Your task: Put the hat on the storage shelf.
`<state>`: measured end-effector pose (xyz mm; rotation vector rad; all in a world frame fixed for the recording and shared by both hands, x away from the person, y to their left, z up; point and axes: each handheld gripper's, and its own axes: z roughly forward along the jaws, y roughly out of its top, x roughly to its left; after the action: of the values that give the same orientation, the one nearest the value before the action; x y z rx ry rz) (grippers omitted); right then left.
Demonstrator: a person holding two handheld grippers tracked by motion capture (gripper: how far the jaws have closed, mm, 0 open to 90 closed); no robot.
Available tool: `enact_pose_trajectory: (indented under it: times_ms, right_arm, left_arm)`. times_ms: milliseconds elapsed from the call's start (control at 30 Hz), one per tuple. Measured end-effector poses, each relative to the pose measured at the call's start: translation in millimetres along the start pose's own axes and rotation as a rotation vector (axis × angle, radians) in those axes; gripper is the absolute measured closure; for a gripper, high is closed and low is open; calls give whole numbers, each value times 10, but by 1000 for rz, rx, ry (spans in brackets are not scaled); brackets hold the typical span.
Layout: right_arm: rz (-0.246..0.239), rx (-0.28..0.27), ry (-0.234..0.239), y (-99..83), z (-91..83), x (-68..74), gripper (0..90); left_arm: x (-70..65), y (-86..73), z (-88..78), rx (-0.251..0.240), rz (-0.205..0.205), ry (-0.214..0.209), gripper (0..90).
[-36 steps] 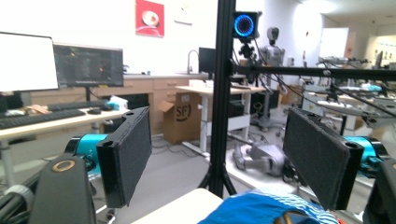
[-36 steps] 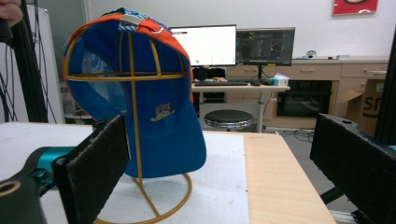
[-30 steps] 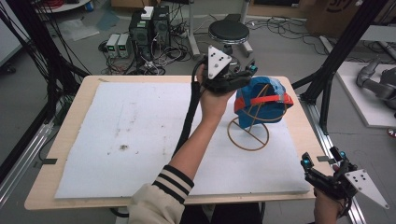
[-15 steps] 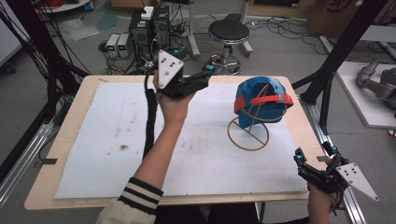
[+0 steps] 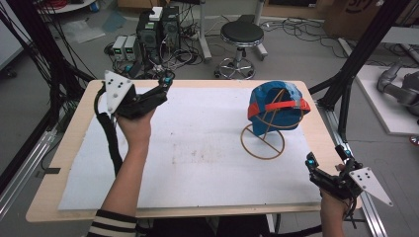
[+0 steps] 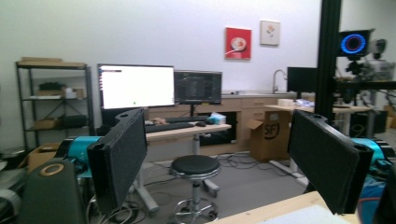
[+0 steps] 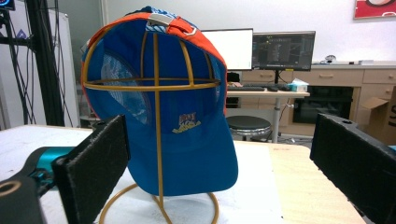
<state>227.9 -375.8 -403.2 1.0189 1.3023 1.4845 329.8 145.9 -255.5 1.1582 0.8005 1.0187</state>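
Observation:
A blue cap (image 5: 276,101) with an orange strap hangs on a gold wire stand (image 5: 262,144) at the right of the white mat. In the right gripper view the cap (image 7: 182,116) sits straight ahead, open back toward the camera, beyond the jaws and not touched. My right gripper (image 5: 327,157) is held at the table's near right corner, open and empty (image 7: 224,168). My left gripper (image 5: 165,81) is up over the far left corner, well away from the cap and pointing past the far edge. Its jaws stand wide apart with nothing between them (image 6: 229,158).
The white mat (image 5: 197,148) covers most of the wooden table (image 5: 74,148). A black stool (image 5: 241,34) and computer boxes (image 5: 158,24) with cables stand on the floor beyond the far edge. Black frame posts (image 5: 356,64) rise at the right side.
My left hand has drawn away from the cap and swept left across the table to the far left corner. The cap stays on its stand. The right gripper has shifted slightly.

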Motion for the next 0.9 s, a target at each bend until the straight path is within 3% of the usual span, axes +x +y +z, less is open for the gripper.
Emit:
enact_pose_trajectory:
  times_ms: [467, 900]
  right_arm:
    - [8, -10, -6, 1, 60, -6, 46]
    - [18, -12, -6, -5, 143, 6, 46]
  left_arm:
    - [354, -108, -487, 10, 55, 73, 196]
    - [664, -408, -912, 77, 78, 151, 196]
